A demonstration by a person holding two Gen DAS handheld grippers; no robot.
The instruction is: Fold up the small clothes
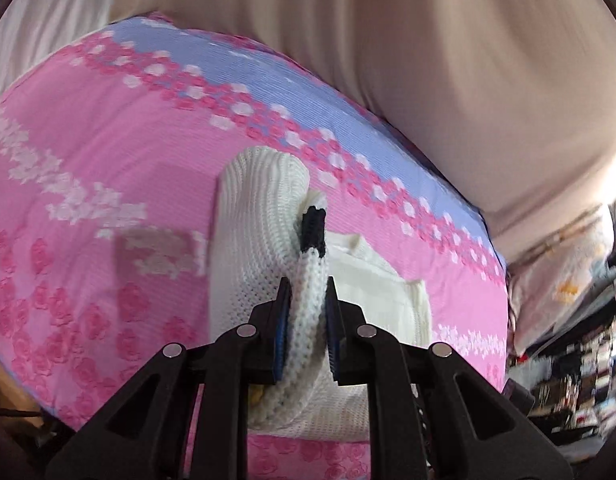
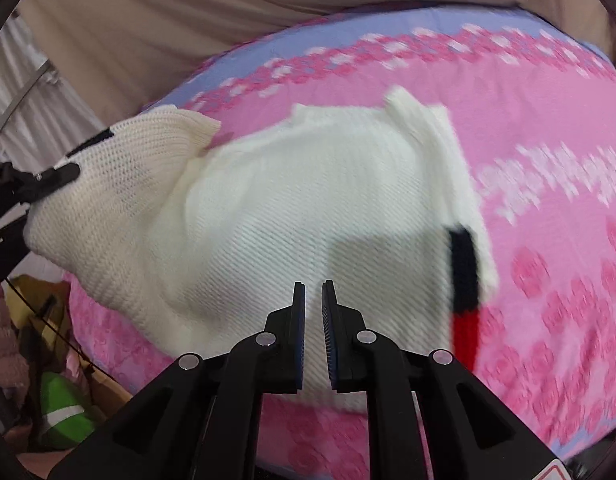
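Pinching a rolled edge of the white sweater (image 1: pixel 308 312), the left gripper (image 1: pixel 306 304) has its jaws clamped on the knit at lower centre of its own view; a black stripe shows just past the tips. The sweater (image 2: pixel 292 216) lies spread on the pink bedspread (image 2: pixel 547 168), one corner lifted at the left edge of the right view by the left gripper (image 2: pixel 64 172), only partly in frame. The right gripper (image 2: pixel 313 296) hovers over the knit, jaws slightly apart, holding nothing. Sleeve stripes at right are motion-blurred. Beige curtain (image 1: pixel 427 60) fills the top. Clutter at far right is unreadable.
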